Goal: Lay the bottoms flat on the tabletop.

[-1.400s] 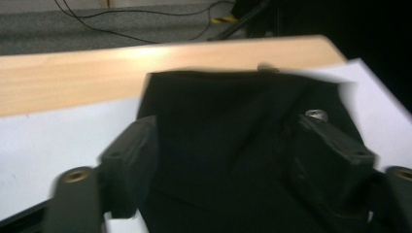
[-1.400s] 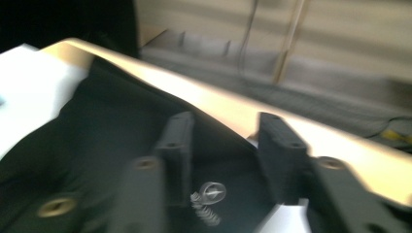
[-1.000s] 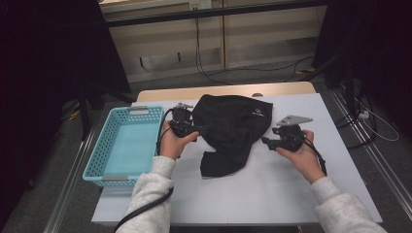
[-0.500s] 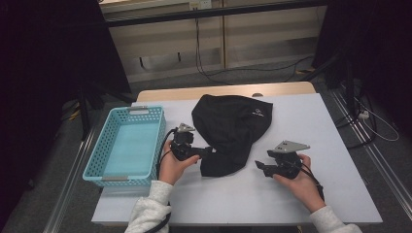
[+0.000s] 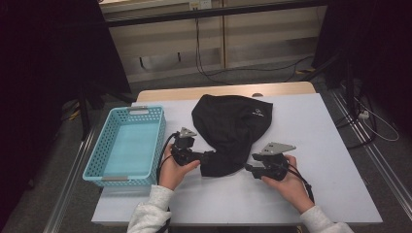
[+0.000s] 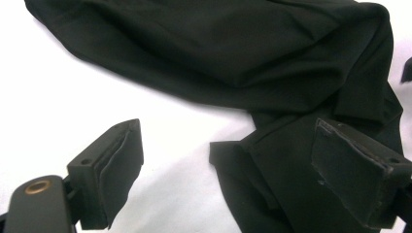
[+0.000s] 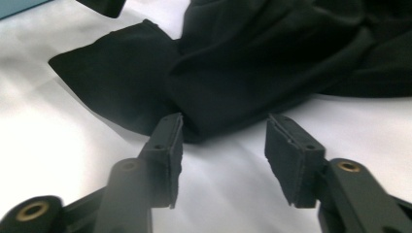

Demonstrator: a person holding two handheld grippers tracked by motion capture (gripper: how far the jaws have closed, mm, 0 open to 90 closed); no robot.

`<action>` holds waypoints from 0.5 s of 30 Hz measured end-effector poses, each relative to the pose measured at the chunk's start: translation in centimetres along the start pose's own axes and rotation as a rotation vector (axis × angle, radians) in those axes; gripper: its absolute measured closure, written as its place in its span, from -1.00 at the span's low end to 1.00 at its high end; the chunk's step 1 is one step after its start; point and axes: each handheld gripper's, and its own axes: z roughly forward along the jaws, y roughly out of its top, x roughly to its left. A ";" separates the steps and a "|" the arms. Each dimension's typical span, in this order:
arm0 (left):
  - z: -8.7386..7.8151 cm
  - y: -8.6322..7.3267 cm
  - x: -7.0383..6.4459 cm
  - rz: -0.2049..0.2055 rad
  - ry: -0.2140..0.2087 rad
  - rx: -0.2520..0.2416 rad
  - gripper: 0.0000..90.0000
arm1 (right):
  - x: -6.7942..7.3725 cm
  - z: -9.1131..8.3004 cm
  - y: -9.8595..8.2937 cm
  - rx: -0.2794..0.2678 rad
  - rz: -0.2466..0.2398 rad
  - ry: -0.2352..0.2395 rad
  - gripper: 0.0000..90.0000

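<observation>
High view: crumpled black fabric garment (image 5: pixel 232 132) at the middle of the white tabletop (image 5: pixel 330 160). Left gripper (image 5: pixel 198 158) and right gripper (image 5: pixel 248 168) flank its near end, jaws apart, gripping nothing. Turquoise perforated plastic basket (image 5: pixel 127 145) along the left edge.

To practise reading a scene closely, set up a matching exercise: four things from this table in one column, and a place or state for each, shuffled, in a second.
Things:
1. black garment
2. basket
3. left gripper
4. right gripper

Places or states:
A. turquoise, at the table's left edge
B. open, at the cloth's lower left corner
C. crumpled at mid-table
D. open, at the cloth's lower right edge

Pairs: 1-C, 2-A, 3-B, 4-D
</observation>
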 end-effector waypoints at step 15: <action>-0.7 -0.1 -0.2 0.007 0.000 -0.014 -0.72 | 0.7 2.7 0.9 0.055 0.033 -0.002 0.97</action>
